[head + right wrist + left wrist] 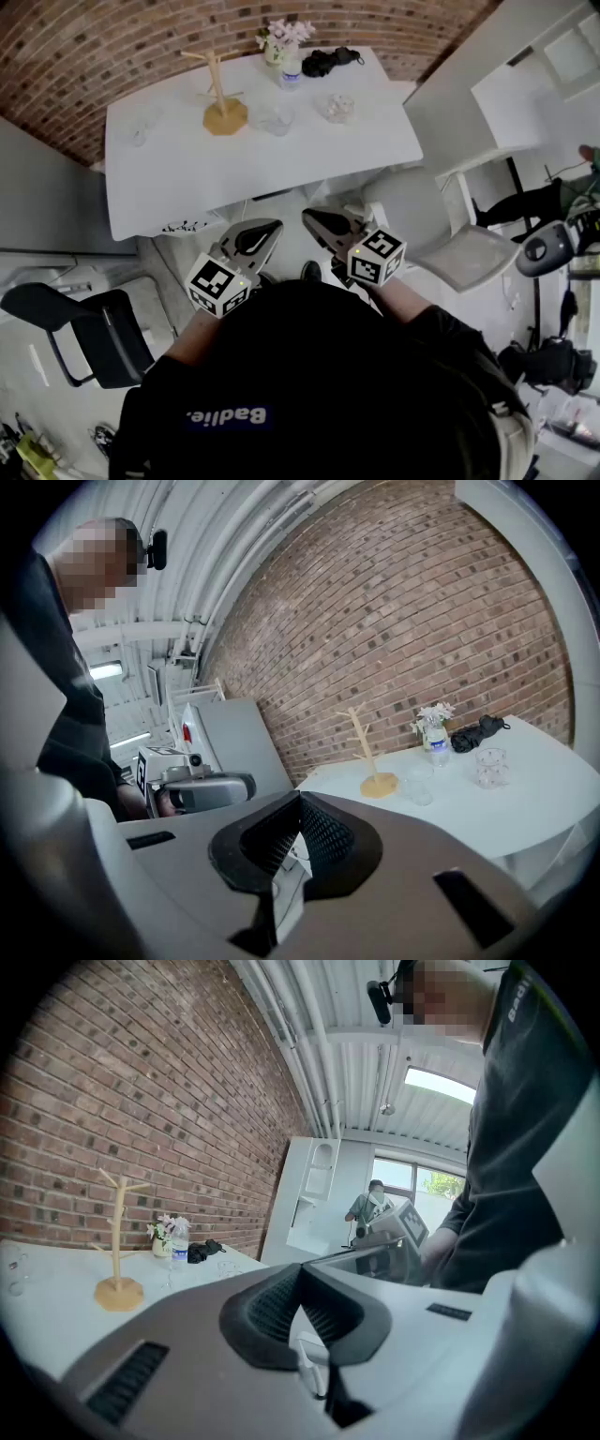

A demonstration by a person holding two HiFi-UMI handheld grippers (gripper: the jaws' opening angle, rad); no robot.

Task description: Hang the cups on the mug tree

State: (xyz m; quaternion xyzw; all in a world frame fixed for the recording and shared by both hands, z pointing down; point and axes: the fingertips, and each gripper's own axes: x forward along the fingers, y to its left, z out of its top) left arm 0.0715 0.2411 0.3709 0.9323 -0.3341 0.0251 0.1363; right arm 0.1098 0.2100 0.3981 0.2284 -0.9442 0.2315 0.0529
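Observation:
A wooden mug tree (223, 103) stands bare on the white table (187, 178), near its far edge. Three clear glass cups sit on the table: one at the left (139, 131), one just right of the tree (274, 120), one further right (337, 108). My left gripper (273, 228) and right gripper (309, 218) are held side by side before my chest, short of the table's near edge. Both are shut and empty. The right gripper view shows the tree (368, 752) and two cups (419, 785) (489, 766) beyond its shut jaws. The tree (117, 1241) also stands far off in the left gripper view.
A flower vase (281, 42), a water bottle (291, 73) and a black bundle (330, 61) stand at the table's far edge. A black chair (94, 333) is at my left, a white chair (441, 230) at my right. A person (370, 1208) stands by the white cabinet.

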